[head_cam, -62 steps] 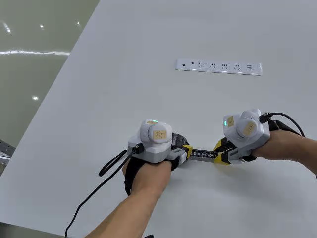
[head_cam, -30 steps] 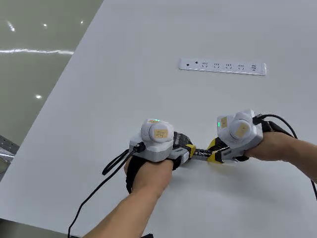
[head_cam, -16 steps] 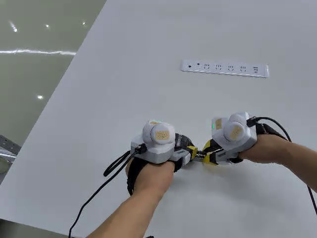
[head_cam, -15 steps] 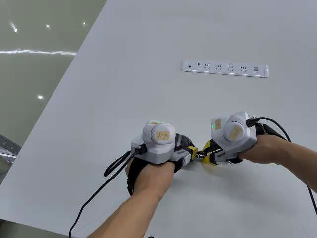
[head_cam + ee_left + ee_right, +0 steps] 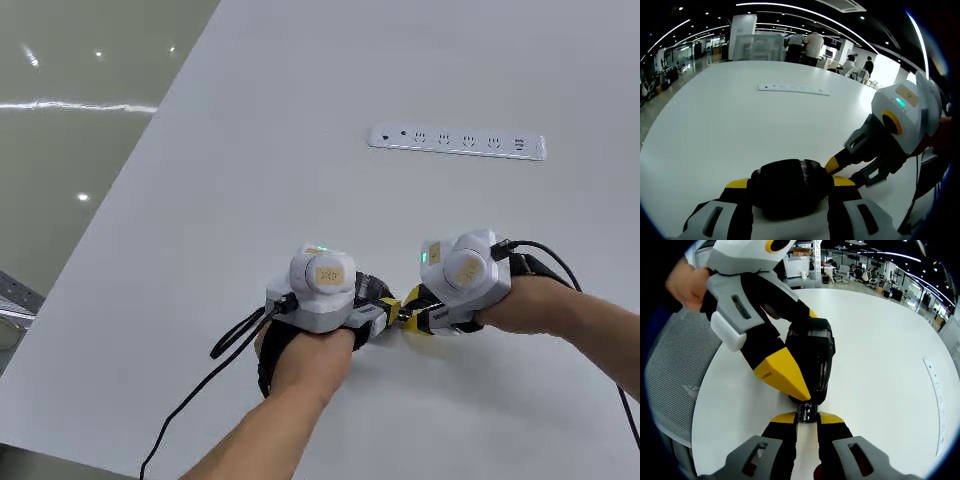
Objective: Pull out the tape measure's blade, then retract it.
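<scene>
Left gripper [image 5: 790,183] clamps the tape measure [image 5: 812,355], right gripper [image 5: 808,418] pinches the blade [image 5: 806,411] tip; I'd feed that last bit in slow, straight.

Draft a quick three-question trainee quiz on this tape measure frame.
1. True or false: the left gripper is shut on the black plastic tape measure case.
2. What does the right gripper pinch? A) the case's body B) the marked metal blade just outside the case C) nothing
3. Name the long flat thing lying on the white table beyond both grippers.
Key: 1 true. 2 B. 3 the white power strip.
</scene>
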Demonstrator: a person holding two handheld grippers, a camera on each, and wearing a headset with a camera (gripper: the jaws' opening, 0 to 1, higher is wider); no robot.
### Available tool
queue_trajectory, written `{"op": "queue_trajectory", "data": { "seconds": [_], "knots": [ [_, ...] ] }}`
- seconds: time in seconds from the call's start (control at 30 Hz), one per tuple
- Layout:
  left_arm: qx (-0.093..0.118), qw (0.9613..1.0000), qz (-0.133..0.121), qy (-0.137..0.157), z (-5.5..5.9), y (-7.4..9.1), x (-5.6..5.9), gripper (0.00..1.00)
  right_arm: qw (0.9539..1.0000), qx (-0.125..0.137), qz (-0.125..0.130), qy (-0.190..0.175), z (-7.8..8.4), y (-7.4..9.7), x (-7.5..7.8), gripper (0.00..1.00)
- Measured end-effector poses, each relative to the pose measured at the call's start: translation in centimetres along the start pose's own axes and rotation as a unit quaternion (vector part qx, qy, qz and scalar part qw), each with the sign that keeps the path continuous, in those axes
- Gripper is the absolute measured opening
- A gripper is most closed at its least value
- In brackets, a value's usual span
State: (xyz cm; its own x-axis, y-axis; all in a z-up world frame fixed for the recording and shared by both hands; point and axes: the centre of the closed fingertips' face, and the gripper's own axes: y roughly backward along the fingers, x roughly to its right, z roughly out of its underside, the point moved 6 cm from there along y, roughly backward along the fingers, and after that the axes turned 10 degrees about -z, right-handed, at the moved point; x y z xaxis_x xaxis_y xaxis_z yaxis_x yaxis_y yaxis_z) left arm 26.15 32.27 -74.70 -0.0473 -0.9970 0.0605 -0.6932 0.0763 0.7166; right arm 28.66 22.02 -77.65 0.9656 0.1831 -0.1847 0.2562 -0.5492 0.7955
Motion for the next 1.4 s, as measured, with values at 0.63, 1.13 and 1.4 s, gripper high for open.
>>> {"op": "queue_trajectory", "data": {
  "seconds": [0.63, 1.13, 1.4],
  "knots": [
    [0.0, 1.0, 0.002, 0.002, 0.01, -0.03, -0.02, 0.56, 1.0, -0.001, 0.005, -0.001, -0.66, -0.46, 0.04, 0.11],
    [0.004, 1.0, 0.001, 0.002, 0.05, 0.01, 0.0, 0.58, 0.9998, 0.004, 0.016, -0.01, -0.62, -0.53, -0.08, 0.13],
    [0.005, 1.0, -0.001, 0.005, 0.01, 0.02, -0.05, 0.59, 0.9996, 0.002, 0.026, -0.009, -0.64, -0.64, -0.22, 0.13]
  ]
}}
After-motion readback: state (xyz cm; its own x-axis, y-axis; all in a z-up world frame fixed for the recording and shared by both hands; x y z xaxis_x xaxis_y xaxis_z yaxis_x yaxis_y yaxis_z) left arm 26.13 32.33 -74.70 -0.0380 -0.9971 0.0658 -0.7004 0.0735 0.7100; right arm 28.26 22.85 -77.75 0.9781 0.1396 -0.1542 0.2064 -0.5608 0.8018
